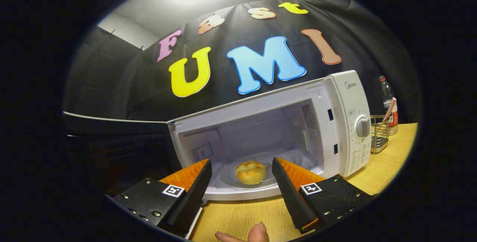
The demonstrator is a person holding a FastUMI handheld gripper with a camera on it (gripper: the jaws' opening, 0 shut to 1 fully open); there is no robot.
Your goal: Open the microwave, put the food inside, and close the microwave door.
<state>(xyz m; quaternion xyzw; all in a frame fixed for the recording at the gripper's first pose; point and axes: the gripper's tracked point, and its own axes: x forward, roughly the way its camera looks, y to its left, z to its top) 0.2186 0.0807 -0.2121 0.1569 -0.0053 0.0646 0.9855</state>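
The bun (pixel 250 172) is sitting on the glass plate (pixel 231 178) inside the microwave (pixel 298 123), the gripper (pixel 242 175) jaws are standing apart holding nothing, and the door (pixel 111 137) is hanging wide open, so a crooked push could be sliding the microwave along the desk (pixel 387 164).

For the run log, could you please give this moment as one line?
microwave door: open | bun: inside on turntable | claw: open, empty

The bun (pixel 250 171) lies inside the microwave (pixel 337 123) (door (pixel 115 137) swung left), wire basket (pixel 379 134) right.
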